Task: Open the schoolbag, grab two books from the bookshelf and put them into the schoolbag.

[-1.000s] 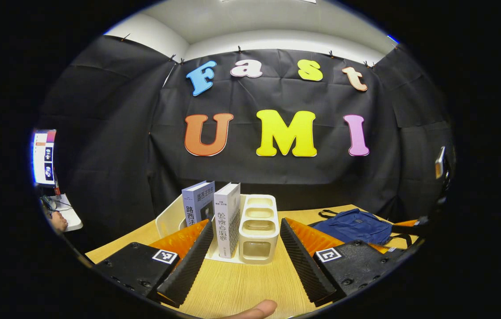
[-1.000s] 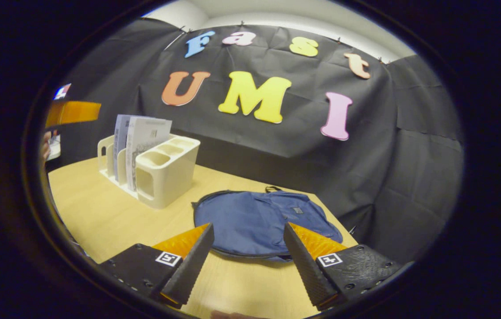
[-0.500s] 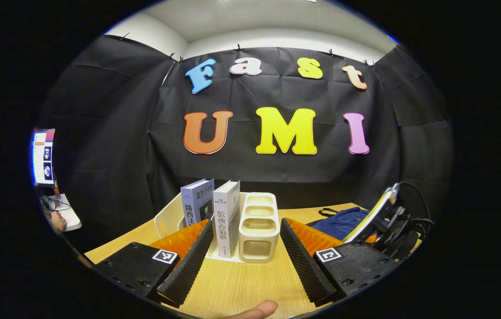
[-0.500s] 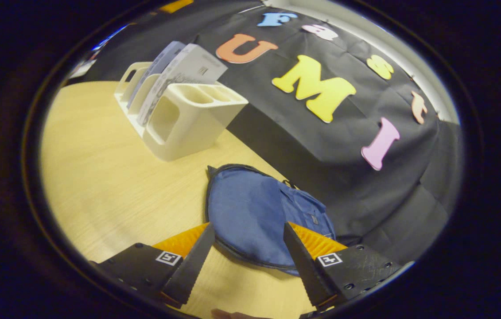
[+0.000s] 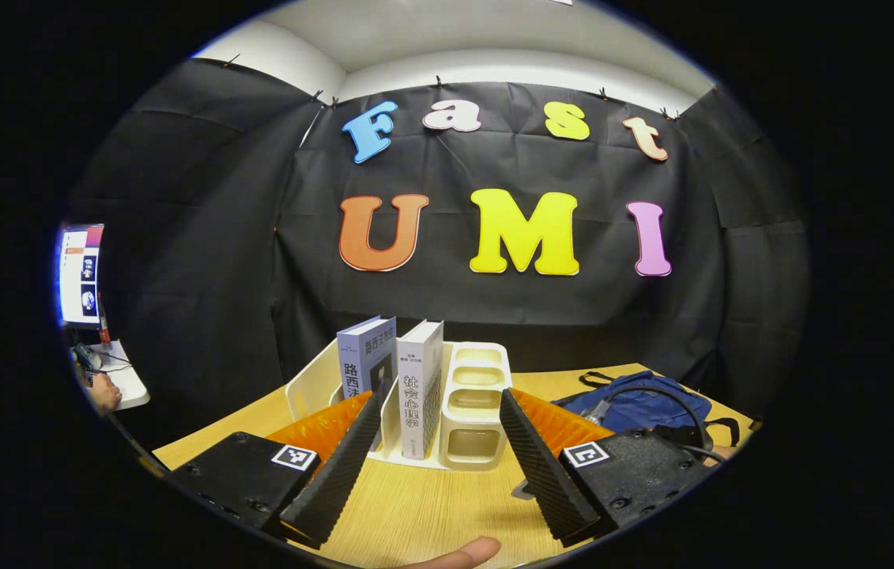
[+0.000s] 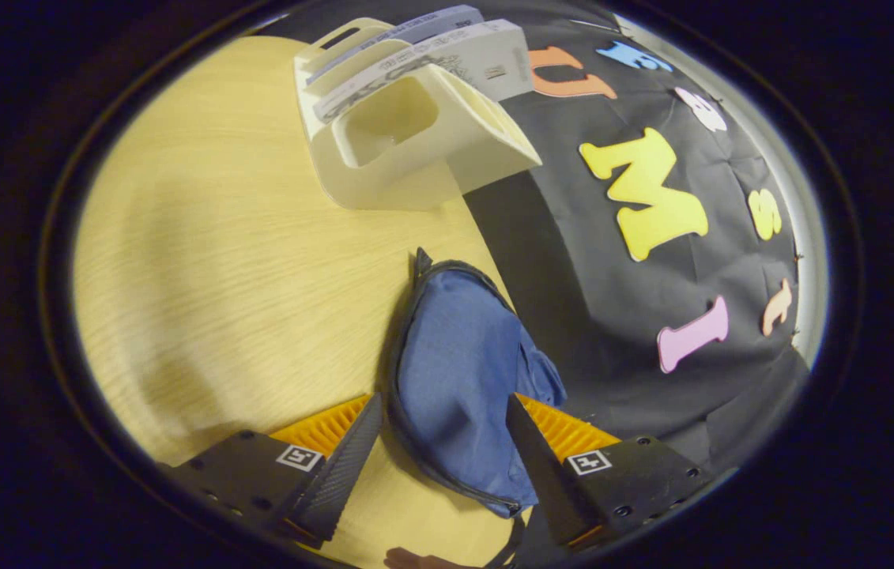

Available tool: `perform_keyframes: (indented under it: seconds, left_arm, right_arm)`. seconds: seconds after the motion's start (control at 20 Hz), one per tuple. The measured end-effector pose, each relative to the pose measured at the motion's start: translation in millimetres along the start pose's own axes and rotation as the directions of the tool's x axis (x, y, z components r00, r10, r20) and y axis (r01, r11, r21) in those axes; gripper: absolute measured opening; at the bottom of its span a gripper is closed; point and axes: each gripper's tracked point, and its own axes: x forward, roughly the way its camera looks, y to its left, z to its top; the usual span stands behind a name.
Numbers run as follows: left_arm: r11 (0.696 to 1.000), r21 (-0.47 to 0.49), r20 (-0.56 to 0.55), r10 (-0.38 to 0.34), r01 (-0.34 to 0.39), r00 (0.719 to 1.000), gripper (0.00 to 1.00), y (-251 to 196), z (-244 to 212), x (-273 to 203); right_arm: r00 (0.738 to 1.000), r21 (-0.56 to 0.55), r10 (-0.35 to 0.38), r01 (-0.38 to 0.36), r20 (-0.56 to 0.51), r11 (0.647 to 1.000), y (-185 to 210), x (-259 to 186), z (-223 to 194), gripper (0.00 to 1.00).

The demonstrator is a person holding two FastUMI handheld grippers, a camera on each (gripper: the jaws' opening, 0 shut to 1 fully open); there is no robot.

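Observation:
A flat blue schoolbag [image 6: 462, 395] lies on the wooden table [image 6: 233, 276] near the black cloth wall. My right gripper [image 6: 435, 466] stands open, tilted, low over the bag's near edge, which runs between its fingers. The bag [image 5: 644, 407] also shows at the right in the left gripper view, with the right gripper's black body and cable [image 5: 680, 435] over it. Two books, a blue-grey one [image 5: 364, 363] and a white one [image 5: 419, 387], stand upright in a cream bookshelf [image 5: 474, 411]. My left gripper [image 5: 435, 466] is open, short of the shelf, with nothing between its fingers.
The cream bookshelf [image 6: 407, 134] has open pen compartments on its near end. A monitor [image 5: 77, 273] and a person's hand [image 5: 103, 391] sit at the far left, beyond the table. A fingertip [image 5: 454, 553] shows at the bottom edge. Bare table [image 5: 415, 514] lies before the shelf.
My right gripper has swung down and rolled, closing in on the schoolbag's edge. My left gripper has shifted slightly left, so the shelf sits more to the right.

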Motion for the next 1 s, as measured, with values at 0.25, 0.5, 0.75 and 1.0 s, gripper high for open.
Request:
perform_keyframes:
  seconds: [0.25, 0.5, 0.75, 1.0]
  left_arm:
    - [1.0, -0.024, 0.018, 0.004, -0.004, 1.0, 0.97, 10, 5, -1]
    - [0.999, -0.032, 0.006, 0.004, -0.004, 1.0, 0.97, 14, 4, 1]
    - [0.999, -0.043, 0.002, 0.01, -0.01, 1.0, 0.97, 19, 2, 3]
    - [0.998, -0.06, -0.013, 0.027, -0.028, 1.0, 0.97, 25, -1, 5]
  right_arm:
    - [0.991, -0.101, -0.129, 0.126, -0.025, 0.987, -12, 7, 10, 0.91]
    - [0.979, -0.091, -0.203, 0.203, 0.005, 0.975, -28, 14, 32, 0.92]
    - [0.975, -0.026, -0.22, 0.219, -0.034, 0.975, -46, 29, 35, 0.9]
    - [0.971, 0.091, -0.231, 0.235, -0.058, 0.968, -62, 58, 34, 0.77]
